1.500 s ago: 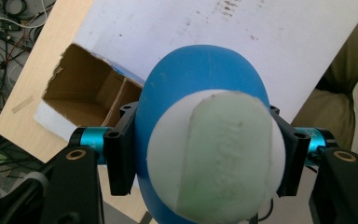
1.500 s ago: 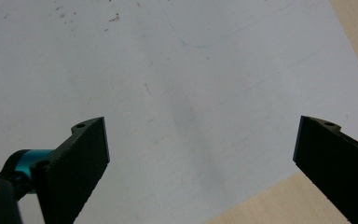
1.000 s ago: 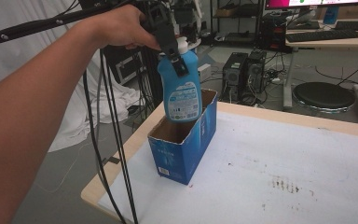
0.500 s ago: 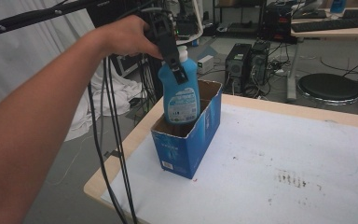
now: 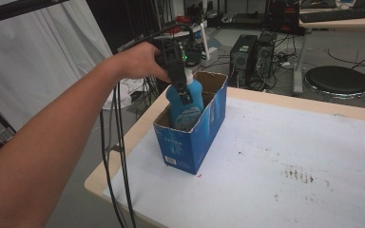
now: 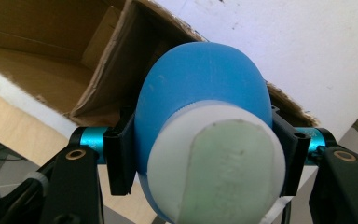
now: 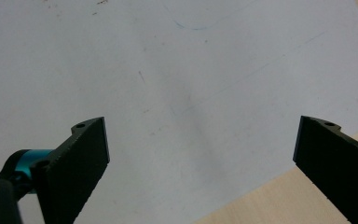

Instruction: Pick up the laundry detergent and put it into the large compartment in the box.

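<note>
A blue bottle (image 5: 186, 102) with a white cap stands partly down inside an open blue cardboard box (image 5: 195, 137) near the table's left edge. My left gripper (image 5: 180, 80) is shut on the bottle's neck and points down into the box. The left gripper view looks down on the bottle (image 6: 200, 98) and its cap, with a black jaw pressed on either side and my left gripper (image 6: 205, 158) closed around it. Brown box flaps (image 6: 102, 70) lie below. In the right gripper view my right gripper (image 7: 200, 158) stands open over the bare white table sheet (image 7: 177, 70).
The white sheet (image 5: 290, 161) covers the table to the right of the box. The table's wooden edge (image 5: 123, 142) runs close by the box's left side. Black cables (image 5: 119, 156) hang from the left gripper. Computer towers (image 5: 252, 52) and a stool (image 5: 337, 80) stand beyond the table.
My left gripper has come down with the blue bottle, which has sunk from above the box rim to partly inside the box.
</note>
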Available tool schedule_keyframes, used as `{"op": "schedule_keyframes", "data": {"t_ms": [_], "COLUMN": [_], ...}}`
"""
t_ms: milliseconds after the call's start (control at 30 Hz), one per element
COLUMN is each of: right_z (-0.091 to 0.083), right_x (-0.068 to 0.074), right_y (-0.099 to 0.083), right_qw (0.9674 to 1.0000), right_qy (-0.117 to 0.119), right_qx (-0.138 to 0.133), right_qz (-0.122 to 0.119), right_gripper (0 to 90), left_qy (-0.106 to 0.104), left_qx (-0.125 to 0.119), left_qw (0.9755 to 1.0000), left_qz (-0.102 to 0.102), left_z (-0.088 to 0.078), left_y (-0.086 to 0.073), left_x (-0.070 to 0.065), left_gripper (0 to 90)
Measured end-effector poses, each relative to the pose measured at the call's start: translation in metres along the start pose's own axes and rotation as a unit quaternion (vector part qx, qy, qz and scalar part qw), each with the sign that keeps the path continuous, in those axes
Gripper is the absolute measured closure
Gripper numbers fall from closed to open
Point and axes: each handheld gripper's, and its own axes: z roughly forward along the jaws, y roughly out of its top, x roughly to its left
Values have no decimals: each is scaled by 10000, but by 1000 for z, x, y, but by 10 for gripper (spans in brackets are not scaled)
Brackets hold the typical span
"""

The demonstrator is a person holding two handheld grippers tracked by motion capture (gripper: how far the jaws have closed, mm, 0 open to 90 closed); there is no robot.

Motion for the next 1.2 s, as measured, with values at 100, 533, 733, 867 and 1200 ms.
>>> {"op": "schedule_keyframes", "data": {"t_ms": [100,533,733,867,1200], "right_z": [1,5,6,6,6], "right_x": [0,0,-1,-1,0], "right_y": [1,2,1,1,-1], "right_qw": [10000,10000,10000,10000,10000], "right_qy": [18,21,31,39,41], "right_qx": [18,50,64,68,77], "right_qz": [31,6,11,22,8], "right_gripper": [25,25,25,25,25], "left_qy": [-27,-121,-123,-131,-118], "left_qx": [51,323,380,404,297], "left_qw": [10000,9993,9992,9990,9995], "left_qz": [30,107,84,98,7], "left_z": [11,48,56,57,57], "left_y": [0,0,-2,-1,-1], "left_x": [0,0,1,1,4], "left_gripper": [378,378,378,377,366]}}
